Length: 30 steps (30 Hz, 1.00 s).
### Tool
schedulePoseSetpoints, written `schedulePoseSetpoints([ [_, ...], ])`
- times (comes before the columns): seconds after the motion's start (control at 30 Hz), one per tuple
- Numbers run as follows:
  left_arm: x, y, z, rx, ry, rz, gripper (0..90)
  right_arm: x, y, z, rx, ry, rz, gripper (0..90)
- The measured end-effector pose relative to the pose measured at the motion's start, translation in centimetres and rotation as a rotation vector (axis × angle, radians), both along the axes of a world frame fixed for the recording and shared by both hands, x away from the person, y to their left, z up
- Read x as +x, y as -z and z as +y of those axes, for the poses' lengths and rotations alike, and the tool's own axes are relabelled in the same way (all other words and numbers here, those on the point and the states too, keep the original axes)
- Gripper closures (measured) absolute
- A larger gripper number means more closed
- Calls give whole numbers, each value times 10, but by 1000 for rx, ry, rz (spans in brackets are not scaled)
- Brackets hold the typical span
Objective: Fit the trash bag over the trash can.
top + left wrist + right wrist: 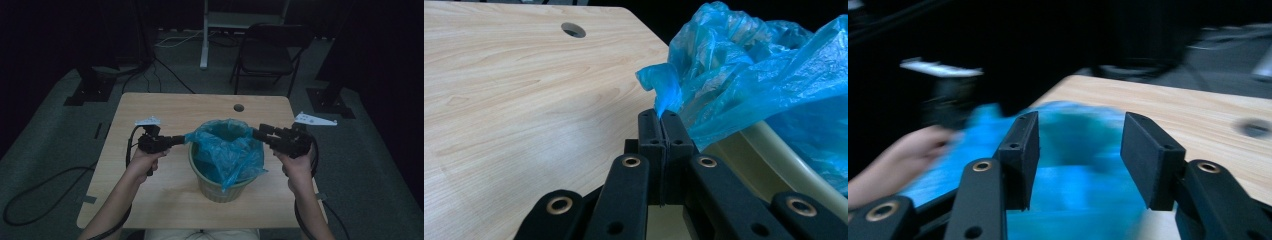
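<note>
A pale green bin (pixel 220 189) stands in the middle of the wooden table (pixel 150 110), lined with a blue plastic bag (pixel 227 150). My left gripper (pixel 184 138) reaches in from the left and is shut on the bag's left edge. In the left gripper view the jaws (pixel 662 117) pinch a twisted fold of the bag (pixel 744 85) above the bin's rim (pixel 774 150). My right gripper (pixel 256 132) hovers at the bag's right edge. Its jaws (pixel 1078 125) stand open and nothing is between them. The blurred bag (pixel 1073 175) lies beyond them.
A round cable hole (pixel 238 107) sits near the table's far edge. A black folding chair (pixel 270 50) and a white stand (pixel 205 35) are on the floor behind the table. Cables trail from both grippers off the near edge.
</note>
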<state>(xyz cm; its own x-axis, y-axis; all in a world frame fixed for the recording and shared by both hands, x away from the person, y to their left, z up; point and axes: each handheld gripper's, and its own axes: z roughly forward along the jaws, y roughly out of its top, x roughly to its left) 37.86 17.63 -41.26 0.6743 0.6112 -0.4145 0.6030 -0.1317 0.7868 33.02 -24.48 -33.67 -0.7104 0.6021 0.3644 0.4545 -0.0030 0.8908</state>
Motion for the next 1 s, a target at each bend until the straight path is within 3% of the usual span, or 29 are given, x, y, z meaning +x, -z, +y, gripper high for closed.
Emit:
schedulePoseSetpoints([
  [0.03,0,0,0,0,-1,0,900,0,0,0,0,0,0,486],
  [0.07,-1,-1,0,2,-3,-2,900,-16,-4,11,12,-73,-11,466],
  [0.2,-2,-1,2,-3,0,-3,900,-30,-4,21,-44,-99,-26,417],
  [0.27,-3,-2,3,-9,2,-5,900,-36,-1,19,-77,-88,-27,402],
  [0.3,-3,-2,4,-8,3,-7,900,-39,4,13,-106,-38,-22,383],
  [0.37,-3,-2,5,-16,6,-4,900,-39,6,10,-116,-24,-18,383],
  [0.47,-2,0,4,-15,6,1,900,-37,16,2,-178,42,2,395],
  [0.57,-2,1,4,-13,9,2,900,-32,28,-6,-190,45,53,468],
  [0.6,-2,1,4,-8,8,1,900,-33,33,-10,-192,41,67,595],
  [0.67,-1,1,5,-9,3,6,900,-34,36,-12,-188,48,68,628],
  [0.77,-1,2,8,-4,-4,10,900,-38,40,-20,-156,61,69,758],
  [0.87,-2,2,10,3,-16,8,900,-42,46,-31,-109,80,84,828],
  [1.0,-3,6,13,1,-16,19,900,-46,63,-42,-101,112,123,892],
])
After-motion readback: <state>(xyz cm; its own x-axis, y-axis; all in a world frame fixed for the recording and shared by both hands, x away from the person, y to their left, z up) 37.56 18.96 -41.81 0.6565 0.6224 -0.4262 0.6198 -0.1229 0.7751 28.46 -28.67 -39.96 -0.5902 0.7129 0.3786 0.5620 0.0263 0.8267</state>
